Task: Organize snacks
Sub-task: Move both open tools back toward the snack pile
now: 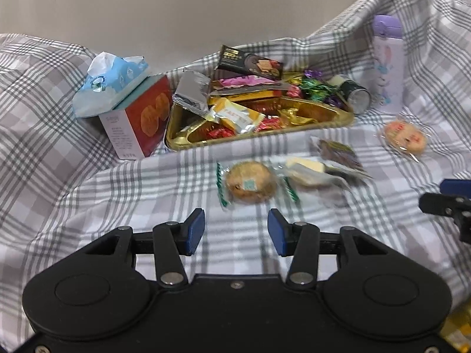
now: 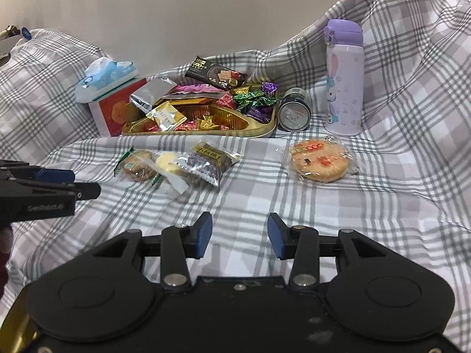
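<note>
A gold tray heaped with wrapped candies and snack packs sits at the back of the plaid cloth. In front of it lie a wrapped brown cookie, a pale wrapped snack and a dark purple pack. A round rice cracker lies apart to the right. My left gripper is open and empty just short of the cookie. My right gripper is open and empty over bare cloth.
A red snack box with a blue tissue pack on top stands left of the tray. A dark can and a purple bottle stand to the right. The cloth rises around the sides.
</note>
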`<state>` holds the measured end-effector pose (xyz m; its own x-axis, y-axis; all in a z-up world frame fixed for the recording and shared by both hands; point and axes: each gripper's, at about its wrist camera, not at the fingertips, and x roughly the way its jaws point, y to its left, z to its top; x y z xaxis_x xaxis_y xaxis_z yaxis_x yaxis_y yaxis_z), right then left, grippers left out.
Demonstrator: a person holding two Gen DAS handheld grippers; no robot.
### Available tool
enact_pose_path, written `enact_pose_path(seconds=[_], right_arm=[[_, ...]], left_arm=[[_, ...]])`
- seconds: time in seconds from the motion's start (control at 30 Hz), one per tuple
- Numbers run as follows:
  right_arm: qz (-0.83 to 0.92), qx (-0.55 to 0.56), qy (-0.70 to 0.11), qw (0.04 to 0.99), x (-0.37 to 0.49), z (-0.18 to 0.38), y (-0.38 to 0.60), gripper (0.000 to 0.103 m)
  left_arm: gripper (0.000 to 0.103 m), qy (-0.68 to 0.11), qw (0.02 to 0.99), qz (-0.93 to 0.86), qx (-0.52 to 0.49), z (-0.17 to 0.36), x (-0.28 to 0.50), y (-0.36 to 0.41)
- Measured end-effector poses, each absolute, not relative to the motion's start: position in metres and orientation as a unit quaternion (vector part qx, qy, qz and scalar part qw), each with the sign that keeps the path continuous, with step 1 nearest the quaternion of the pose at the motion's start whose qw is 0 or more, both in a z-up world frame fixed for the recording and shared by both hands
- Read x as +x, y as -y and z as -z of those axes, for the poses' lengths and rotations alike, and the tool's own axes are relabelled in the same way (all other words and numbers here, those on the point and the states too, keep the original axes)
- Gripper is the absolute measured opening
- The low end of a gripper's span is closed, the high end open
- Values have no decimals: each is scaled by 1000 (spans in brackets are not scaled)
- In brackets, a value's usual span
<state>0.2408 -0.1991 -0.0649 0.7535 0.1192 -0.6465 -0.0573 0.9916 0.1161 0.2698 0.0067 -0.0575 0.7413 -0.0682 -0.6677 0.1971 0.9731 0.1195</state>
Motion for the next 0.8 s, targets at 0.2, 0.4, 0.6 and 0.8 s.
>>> enact_pose_path(seconds=[0.2,0.4,0.6,0.8], right_arm=[[-46,55,-349,935,256,67,197,47],[-46,58,-342,937,270,64,194,47],[-41,74,-340,936,292,63,191,47],[-30,99,-348,932,312,66,190,49]], left_arm=[[54,-363,927,75,51,73,295,-24],[54,-370,925,73,37,89,308,-37],[60,-371,926,64,29,102,313,-45],[73,-361,931,44,33,106,314,-44]])
